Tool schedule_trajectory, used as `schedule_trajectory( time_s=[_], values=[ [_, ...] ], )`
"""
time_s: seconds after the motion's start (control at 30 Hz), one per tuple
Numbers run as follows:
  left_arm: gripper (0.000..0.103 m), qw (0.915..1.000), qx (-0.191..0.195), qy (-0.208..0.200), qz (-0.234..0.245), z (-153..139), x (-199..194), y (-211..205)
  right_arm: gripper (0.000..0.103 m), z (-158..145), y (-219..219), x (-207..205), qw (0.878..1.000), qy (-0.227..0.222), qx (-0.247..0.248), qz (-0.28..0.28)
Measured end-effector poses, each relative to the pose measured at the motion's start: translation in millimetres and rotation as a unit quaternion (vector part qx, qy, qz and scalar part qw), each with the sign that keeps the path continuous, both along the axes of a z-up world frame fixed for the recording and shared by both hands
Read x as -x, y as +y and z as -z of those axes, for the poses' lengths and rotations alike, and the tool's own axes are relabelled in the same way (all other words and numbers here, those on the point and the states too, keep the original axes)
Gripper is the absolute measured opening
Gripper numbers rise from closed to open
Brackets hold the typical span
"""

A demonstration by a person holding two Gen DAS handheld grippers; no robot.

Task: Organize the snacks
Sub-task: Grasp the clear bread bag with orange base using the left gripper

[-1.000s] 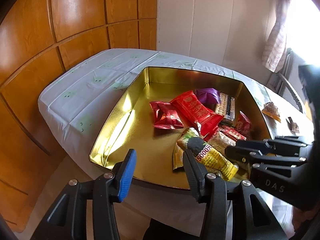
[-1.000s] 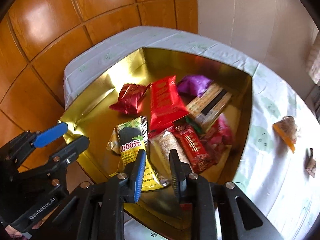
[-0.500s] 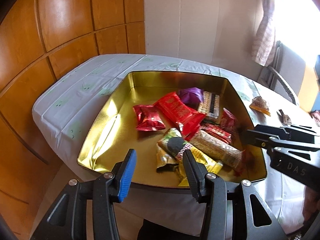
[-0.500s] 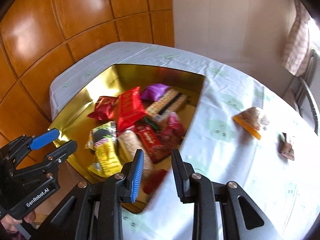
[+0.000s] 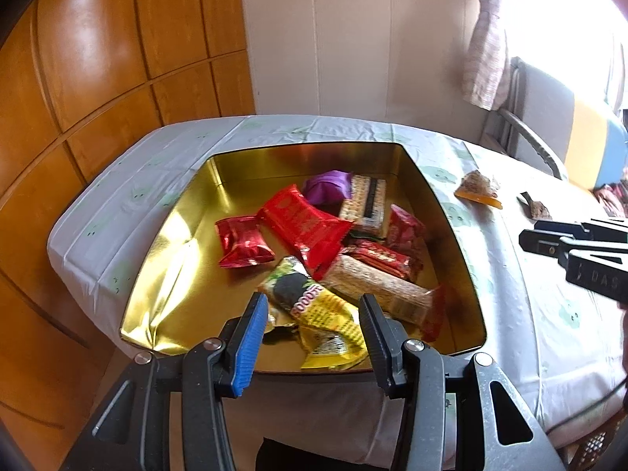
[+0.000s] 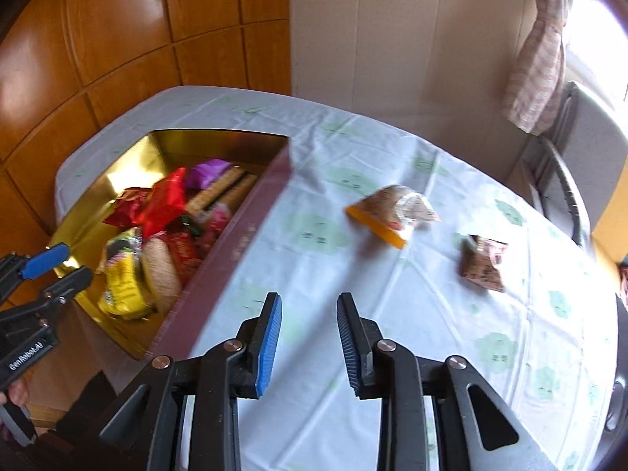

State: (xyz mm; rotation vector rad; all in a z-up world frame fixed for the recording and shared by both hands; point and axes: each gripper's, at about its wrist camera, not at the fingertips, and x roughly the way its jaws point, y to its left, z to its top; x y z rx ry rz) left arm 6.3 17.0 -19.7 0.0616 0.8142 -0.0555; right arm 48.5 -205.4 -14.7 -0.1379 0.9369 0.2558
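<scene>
A gold tin holds several snacks: a yellow packet, a long biscuit packet, red packets, a purple one and a cracker pack. My left gripper hovers open over the tin's near edge, nothing between its fingers. My right gripper stands open and empty above the tablecloth, right of the tin's maroon wall. Beyond it lie an orange-edged packet and a brown packet on the cloth.
The table wears a white cloth with pale green prints. Wooden panelling rises at the left and a chair stands at the far right under a curtain. The left gripper shows at the right wrist view's left edge.
My right gripper has swung from above the tin out to the right over the tablecloth, its jaws a little wider. The left gripper has shifted sideways along the tin's near edge.
</scene>
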Motion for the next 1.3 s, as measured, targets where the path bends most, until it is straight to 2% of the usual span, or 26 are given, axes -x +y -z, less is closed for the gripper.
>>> schedule_trajectory(
  time_s=[0.37,0.67,0.93,0.97,1.03,1.17,1.3],
  values=[
    [0.049,0.9994,-0.011,0.001,0.034,-2.0,-5.0,-26.2,0.030,-2.1,-74.0,-3.2,0.998,-0.005,0.050,0.040],
    [0.049,0.9971,-0.017,-0.003,0.074,-10.8,-15.0,-56.5,0.030,22.7,-156.0,-8.2,0.991,0.031,0.079,0.100],
    [0.049,0.9923,-0.012,0.010,0.123,-19.1,-35.3,-96.2,0.030,43.5,-193.1,-8.5,0.987,0.061,0.024,0.147],
    [0.050,0.9918,-0.011,0.014,0.126,-19.5,-39.8,-101.1,0.030,42.9,-193.8,-9.2,0.987,0.060,0.017,0.147],
    [0.060,0.9912,-0.004,0.022,0.130,-20.1,-49.6,-109.8,0.030,41.0,-195.5,-9.3,0.987,0.062,-0.002,0.147],
    [0.063,0.9894,0.014,0.043,0.138,-19.7,-73.3,-125.6,0.031,39.1,-197.0,-10.3,0.986,0.067,-0.021,0.154],
    [0.063,0.9870,0.011,0.054,0.151,-17.6,-96.9,-145.9,0.032,36.8,-200.3,-11.3,0.985,0.067,-0.031,0.159]
  ],
)
